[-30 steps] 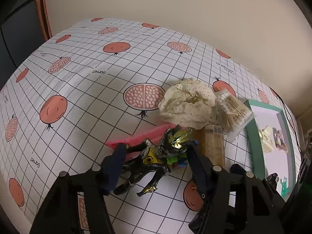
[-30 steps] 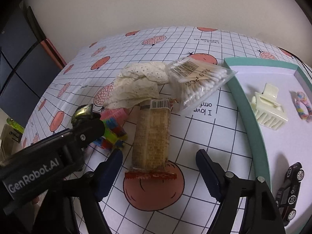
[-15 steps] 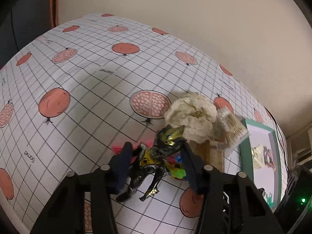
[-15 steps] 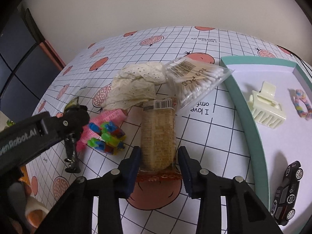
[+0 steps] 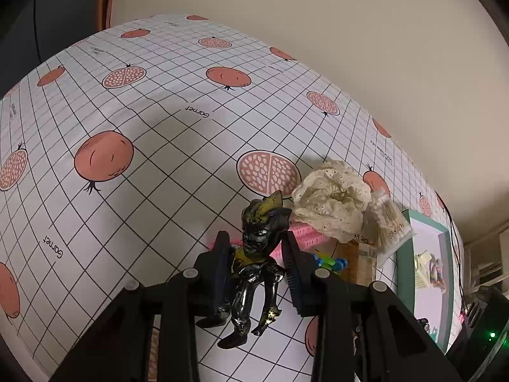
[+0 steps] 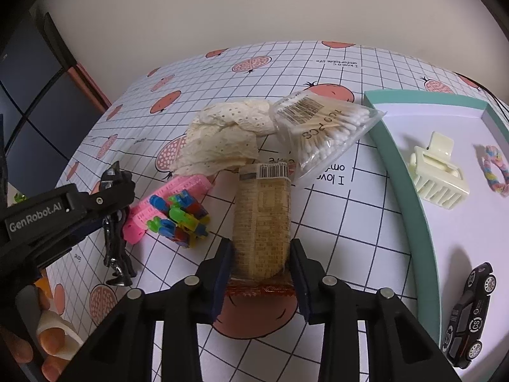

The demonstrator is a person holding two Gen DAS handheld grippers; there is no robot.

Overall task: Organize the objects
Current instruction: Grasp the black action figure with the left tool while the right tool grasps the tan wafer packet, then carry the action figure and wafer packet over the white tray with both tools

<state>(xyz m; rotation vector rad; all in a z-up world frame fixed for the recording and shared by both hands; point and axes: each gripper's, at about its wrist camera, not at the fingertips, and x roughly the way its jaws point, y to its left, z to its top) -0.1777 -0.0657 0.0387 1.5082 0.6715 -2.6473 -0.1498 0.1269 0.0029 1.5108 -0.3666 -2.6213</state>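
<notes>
Surface: table under a gridded pomegranate-print cloth (image 5: 159, 133), beige wall behind. My left gripper (image 5: 257, 264): jaws closed on a black-and-gold toy figure (image 5: 254, 254), lifted off the cloth. My right gripper (image 6: 259, 264): jaws pressed to both sides of a biscuit packet (image 6: 262, 216) lying flat. Ahead of it: lace cloth (image 6: 222, 140), cotton-swab bag (image 6: 321, 130). Left: pink comb (image 6: 165, 200), coloured bricks (image 6: 178, 216). Right: teal-rimmed tray (image 6: 410, 191).

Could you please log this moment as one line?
left gripper: shut on figure | right gripper: shut on cracker pack
</notes>
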